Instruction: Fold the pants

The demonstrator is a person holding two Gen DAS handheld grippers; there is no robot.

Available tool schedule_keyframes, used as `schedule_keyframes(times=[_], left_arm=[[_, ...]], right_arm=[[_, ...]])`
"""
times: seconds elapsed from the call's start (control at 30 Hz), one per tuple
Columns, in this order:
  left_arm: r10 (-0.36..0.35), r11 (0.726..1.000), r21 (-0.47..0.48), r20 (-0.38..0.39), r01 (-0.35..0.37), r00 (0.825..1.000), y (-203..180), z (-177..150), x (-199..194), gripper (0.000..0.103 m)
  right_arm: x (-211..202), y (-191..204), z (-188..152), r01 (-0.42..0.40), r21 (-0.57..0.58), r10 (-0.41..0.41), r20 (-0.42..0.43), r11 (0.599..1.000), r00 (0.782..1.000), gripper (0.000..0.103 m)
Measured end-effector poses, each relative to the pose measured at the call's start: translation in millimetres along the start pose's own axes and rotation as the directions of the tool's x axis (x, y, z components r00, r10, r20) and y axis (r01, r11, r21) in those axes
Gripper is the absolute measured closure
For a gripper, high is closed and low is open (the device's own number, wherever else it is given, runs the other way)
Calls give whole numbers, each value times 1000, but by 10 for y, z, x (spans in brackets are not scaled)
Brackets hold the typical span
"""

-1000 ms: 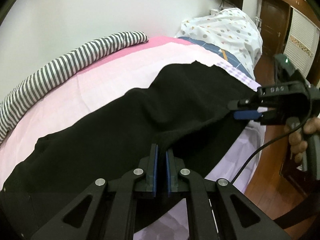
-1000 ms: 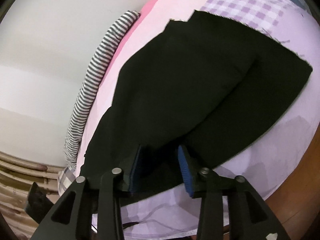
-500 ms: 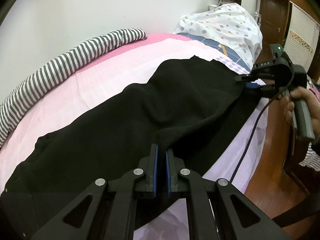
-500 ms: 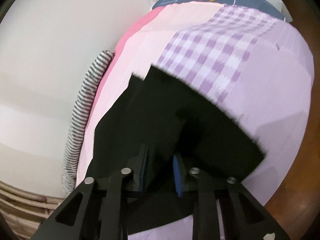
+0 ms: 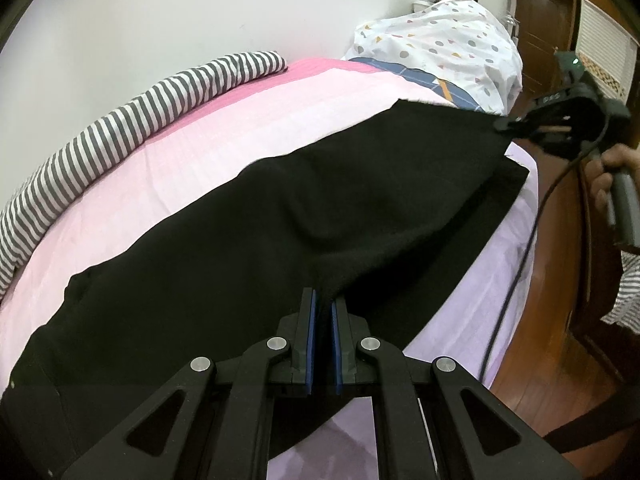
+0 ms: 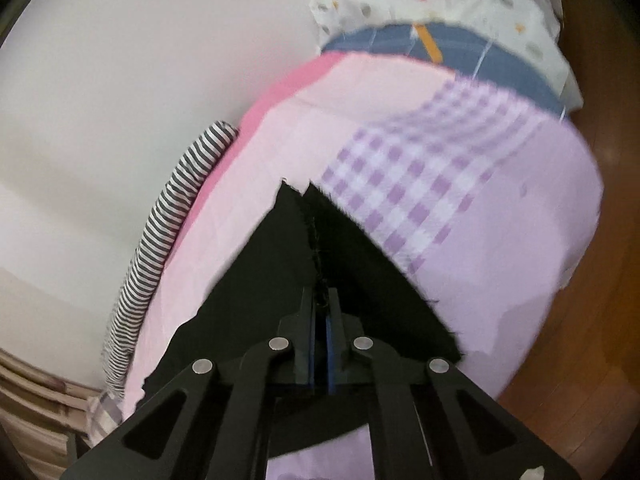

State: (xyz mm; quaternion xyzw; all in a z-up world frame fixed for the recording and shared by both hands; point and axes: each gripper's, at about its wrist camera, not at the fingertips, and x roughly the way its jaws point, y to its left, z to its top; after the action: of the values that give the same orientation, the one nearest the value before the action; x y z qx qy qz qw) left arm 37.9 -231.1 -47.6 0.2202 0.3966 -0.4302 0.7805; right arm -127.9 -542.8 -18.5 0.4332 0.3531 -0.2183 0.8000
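Black pants [image 5: 280, 232] lie lengthwise on the pink and lilac bed sheet [image 5: 224, 144]. My left gripper [image 5: 323, 304] is shut on a raised fold of the pants near the middle of the near edge. My right gripper [image 6: 322, 300] is shut on the hem edge of the upper pant leg [image 6: 280, 264], lifting it off the sheet. The right gripper also shows in the left wrist view [image 5: 508, 124] at the far end of the pants, with the lower leg [image 5: 472, 248] lying flat beneath.
A striped bolster [image 5: 132, 112] lies along the wall side of the bed. A dotted white cover [image 5: 444, 40] over a blue cloth [image 6: 452, 48] sits at the bed's far end. Wooden floor [image 5: 536, 344] and a door lie to the right.
My right gripper closed on the pant leg's hem and moved toward the far end of the bed, lifting and stretching the upper leg. My left gripper stayed shut on the fold.
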Motion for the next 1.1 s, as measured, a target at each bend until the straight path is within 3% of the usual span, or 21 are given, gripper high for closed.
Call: schedule_keyframes(times=[0.33,0.67,0.77,0.9,1.0,1.1], left_arm=[[-34,995,91,-28,37,999,-163,-152,23,96],[-46,993,101,-64,52,997,-192,-226,128,94],[-48,994,89,-81,56,996,-193,-235,164,93],[-103,994,21,-89,105,991,-92,-202,144,79],[-118,993,-32,-72,116,990,-4,-184,95,57],[-150,984,-97,-2,149,989,162,-157,-89,56]], right_arm=[[-145,-190,-241,94,-1,-94,-7,996,996,100],[-79,-266,-287,135,-11,-135,-10,991,991,99],[-93,-285,-273,180,-22,-180,7,983,984,94],[-189,-394,-203,199,14,-199,16,980,980,88],[-294,-388,-152,203,26,-203,39,979,978,83],[-364,-206,-89,203,-19,-201,61,979,978,83]])
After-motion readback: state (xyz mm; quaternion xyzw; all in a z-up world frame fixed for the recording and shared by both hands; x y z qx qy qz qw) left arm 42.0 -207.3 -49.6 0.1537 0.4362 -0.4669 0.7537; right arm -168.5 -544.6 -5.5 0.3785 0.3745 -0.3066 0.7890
